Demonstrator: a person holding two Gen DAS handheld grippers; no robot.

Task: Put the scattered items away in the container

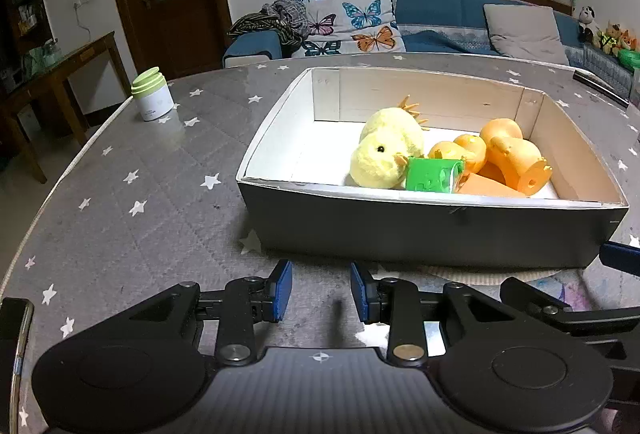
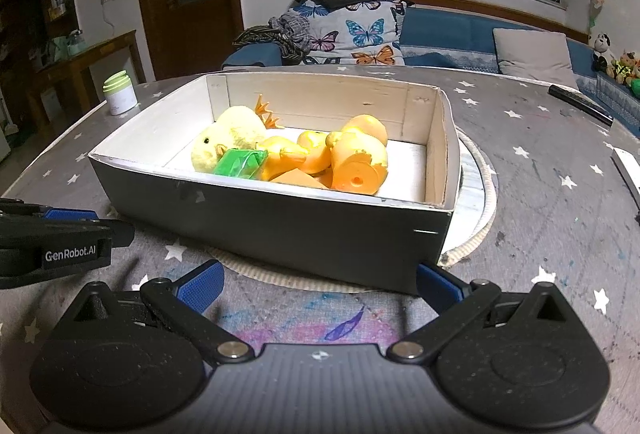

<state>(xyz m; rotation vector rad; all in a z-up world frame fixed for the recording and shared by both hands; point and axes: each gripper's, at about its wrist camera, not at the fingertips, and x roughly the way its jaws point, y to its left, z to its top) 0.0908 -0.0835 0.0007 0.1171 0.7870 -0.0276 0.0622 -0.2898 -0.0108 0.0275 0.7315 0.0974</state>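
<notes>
A grey cardboard box (image 1: 420, 226) (image 2: 280, 230) with a white inside stands on the star-patterned table. In it lie a yellow plush chick (image 1: 384, 153) (image 2: 228, 141), a green block (image 1: 432, 174) (image 2: 239, 162) and several orange rubber ducks (image 1: 512, 157) (image 2: 356, 157). My left gripper (image 1: 321, 292) hovers just in front of the box's near wall, open, nothing between its blue pads. My right gripper (image 2: 320, 284) stands open wide before the box's near right corner, empty. The left gripper's side shows at the left edge of the right wrist view.
A white jar with a green lid (image 1: 152, 98) (image 2: 119, 92) stands at the table's far left. A dark remote-like bar (image 2: 580, 103) lies far right. A phone (image 1: 14, 346) lies at the near left edge. A round mat (image 2: 480, 193) sits under the box. Behind is a sofa.
</notes>
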